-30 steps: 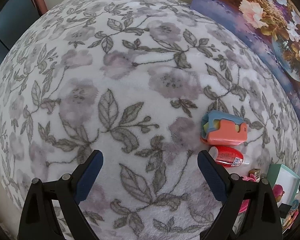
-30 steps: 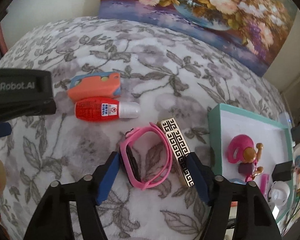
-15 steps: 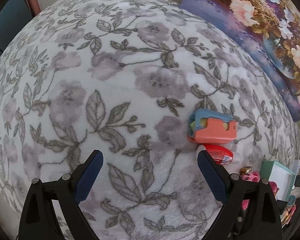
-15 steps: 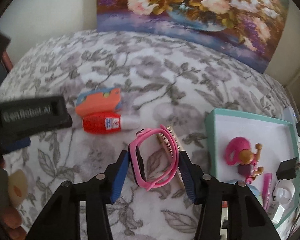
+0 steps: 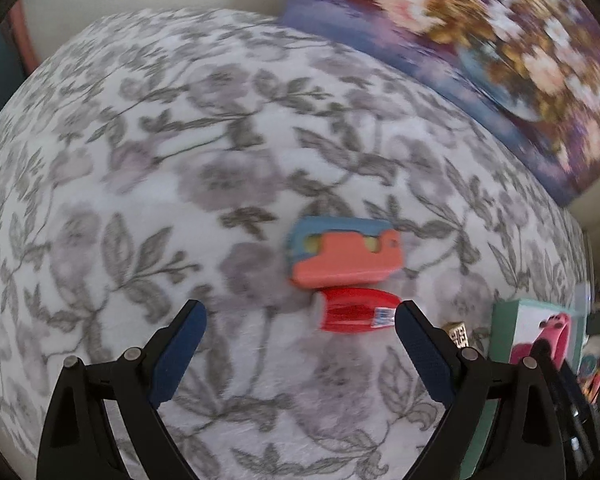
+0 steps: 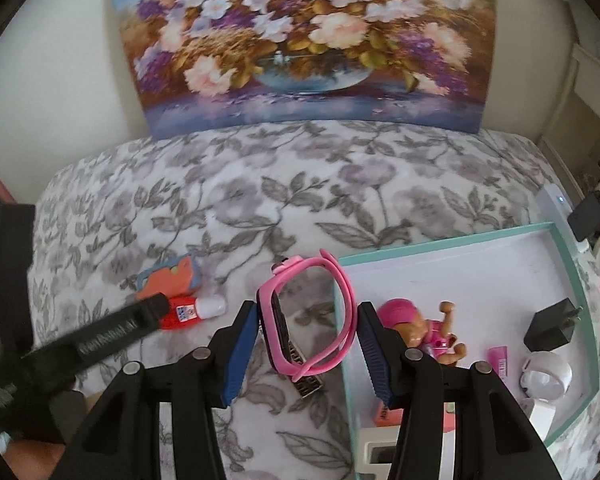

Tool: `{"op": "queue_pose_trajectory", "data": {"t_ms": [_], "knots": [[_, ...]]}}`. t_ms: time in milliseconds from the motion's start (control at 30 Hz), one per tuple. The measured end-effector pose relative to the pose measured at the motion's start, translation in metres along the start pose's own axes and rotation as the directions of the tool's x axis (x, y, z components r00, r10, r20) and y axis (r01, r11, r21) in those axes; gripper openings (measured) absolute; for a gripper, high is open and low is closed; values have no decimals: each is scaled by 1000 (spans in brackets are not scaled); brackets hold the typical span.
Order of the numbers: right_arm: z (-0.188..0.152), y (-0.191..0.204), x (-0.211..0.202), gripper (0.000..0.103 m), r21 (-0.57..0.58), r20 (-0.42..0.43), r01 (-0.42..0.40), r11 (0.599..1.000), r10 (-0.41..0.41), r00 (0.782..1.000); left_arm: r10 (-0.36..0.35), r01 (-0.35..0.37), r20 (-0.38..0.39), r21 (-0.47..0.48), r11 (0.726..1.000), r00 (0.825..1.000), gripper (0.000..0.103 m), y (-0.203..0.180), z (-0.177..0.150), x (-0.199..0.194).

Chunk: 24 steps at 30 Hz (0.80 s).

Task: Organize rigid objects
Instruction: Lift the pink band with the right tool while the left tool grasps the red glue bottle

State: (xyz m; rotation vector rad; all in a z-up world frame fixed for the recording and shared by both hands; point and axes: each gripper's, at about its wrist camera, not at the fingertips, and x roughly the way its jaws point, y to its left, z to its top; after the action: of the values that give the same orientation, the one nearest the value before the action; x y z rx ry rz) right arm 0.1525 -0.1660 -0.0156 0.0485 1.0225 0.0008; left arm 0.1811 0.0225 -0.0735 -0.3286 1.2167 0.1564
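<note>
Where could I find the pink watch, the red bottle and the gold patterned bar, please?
pink watch (image 6: pixel 269 312): right wrist view, on its case.
red bottle (image 5: pixel 354 310): left wrist view, on its red body.
gold patterned bar (image 5: pixel 457 333): left wrist view, on its visible end.

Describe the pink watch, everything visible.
The watch is a pink child's smartwatch: a dark screen face in a pink case, with a soft, rubbery-looking strap closed into a loop. It stands on edge between the right gripper's blue fingers, which press on both sides, face toward the left one. It looks lifted, over the blanket by the tray's rim.
</note>
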Motion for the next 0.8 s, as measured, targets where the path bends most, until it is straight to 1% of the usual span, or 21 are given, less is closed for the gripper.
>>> {"op": "queue_pose_trajectory", "data": {"t_ms": [133,267,433,767,800], "knots": [[0,-7,4,53,23,-13,2,1000,-2,1000,-13,12,10,62,998,1000,95,-20,-3,6],[-1,-9,5,53,20,-19,-1,1000,1,1000,-3,1,19,92,996,1000,95,-31,-5,13],[-1,-15,8,53,35,-27,4,999,-3,1000,18,-19,17,99,995,1000,95,-38,-9,21],[-1,-23,9,53,56,-35,3,998,-1,999,40,-45,46,99,994,998,95,-50,-7,30],[-2,-23,10,53,57,-35,3,998,-1,999,39,-43,45,100,994,998,94,-51,-7,31]]}}
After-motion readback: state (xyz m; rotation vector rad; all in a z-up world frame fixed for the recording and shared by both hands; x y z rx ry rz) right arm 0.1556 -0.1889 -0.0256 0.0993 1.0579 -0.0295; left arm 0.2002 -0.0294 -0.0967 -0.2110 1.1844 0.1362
